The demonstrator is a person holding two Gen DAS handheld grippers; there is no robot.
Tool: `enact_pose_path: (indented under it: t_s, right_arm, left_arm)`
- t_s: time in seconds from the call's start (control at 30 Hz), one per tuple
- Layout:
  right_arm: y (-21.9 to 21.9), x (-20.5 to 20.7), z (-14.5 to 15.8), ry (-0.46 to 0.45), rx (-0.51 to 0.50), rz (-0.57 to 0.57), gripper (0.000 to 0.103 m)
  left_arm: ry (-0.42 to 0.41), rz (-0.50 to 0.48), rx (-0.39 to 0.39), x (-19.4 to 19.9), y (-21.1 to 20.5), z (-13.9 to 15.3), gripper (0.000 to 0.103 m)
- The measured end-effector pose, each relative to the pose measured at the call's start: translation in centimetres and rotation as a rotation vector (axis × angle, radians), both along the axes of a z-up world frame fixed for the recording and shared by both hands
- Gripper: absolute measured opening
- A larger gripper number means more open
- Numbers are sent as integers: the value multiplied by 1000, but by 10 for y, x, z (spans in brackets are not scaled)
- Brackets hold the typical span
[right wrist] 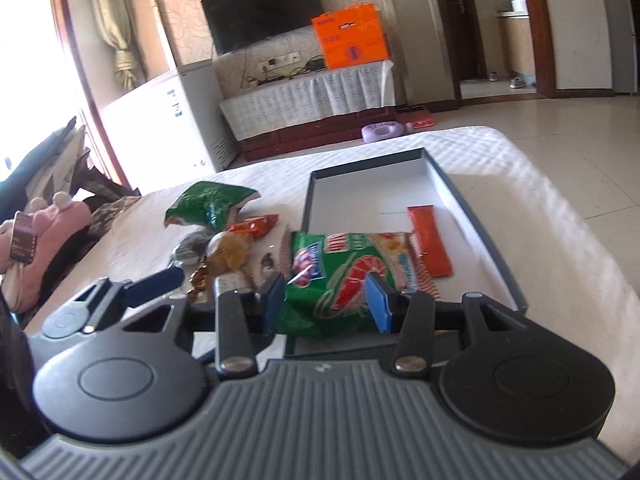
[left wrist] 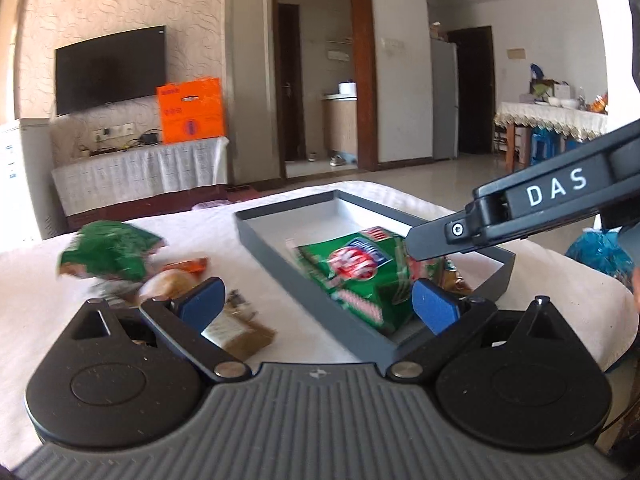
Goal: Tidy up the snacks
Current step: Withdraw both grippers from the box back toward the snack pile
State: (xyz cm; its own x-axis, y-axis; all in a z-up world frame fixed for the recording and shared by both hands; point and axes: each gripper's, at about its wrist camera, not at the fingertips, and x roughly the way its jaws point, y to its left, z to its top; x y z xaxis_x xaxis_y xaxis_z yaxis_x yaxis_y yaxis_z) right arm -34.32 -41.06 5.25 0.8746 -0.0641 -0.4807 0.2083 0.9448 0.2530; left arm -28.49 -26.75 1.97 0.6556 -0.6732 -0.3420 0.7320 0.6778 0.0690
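Note:
A grey box lid [left wrist: 280, 256] [right wrist: 472, 200] lies on the white table. My right gripper [right wrist: 326, 304] is shut on a green and red shrimp-chip bag [right wrist: 340, 276] and holds it over the box's near end; the bag also shows in the left wrist view [left wrist: 360, 276], with the right gripper [left wrist: 440, 240] reaching in from the right. An orange sachet [right wrist: 430, 240] lies inside the box. My left gripper [left wrist: 316, 304] is open and empty, low over the table at the box's near left corner.
Left of the box lie a second green bag [left wrist: 108, 252] [right wrist: 208, 204], an orange packet [right wrist: 252, 226], a round bun-like snack [left wrist: 168, 284] and a brown packet [left wrist: 244, 332]. The table's edge is on the right, with floor beyond.

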Motion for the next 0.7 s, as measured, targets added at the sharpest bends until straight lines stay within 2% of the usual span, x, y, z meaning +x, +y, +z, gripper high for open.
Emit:
enact_pose_path:
  t_s: [0.13, 0.27, 0.37, 0.5, 0.6, 0.7]
  right_arm:
    - [-11, -2, -3, 15, -1, -35, 48]
    - [-12, -3, -1, -13, 5, -28, 48]
    - [-2, -4, 6, -64, -4, 28, 48]
    - [17, -1, 12, -126, 17, 140, 48]
    - [32, 7, 12, -120, 40, 230, 48]
    - [39, 20, 6, -74, 109, 292, 48]
  left_arm:
    - [-42, -5, 23, -3, -19, -2, 101]
    - [-51, -8, 14, -13, -16, 1, 101]
    - [-83, 10, 20, -25, -4, 4, 102]
    - [-79, 85, 23, -28, 23, 14, 103]
    - [-64, 158, 38, -24, 46, 15, 103]
    - [-56, 233, 74, -16, 60, 12, 103]
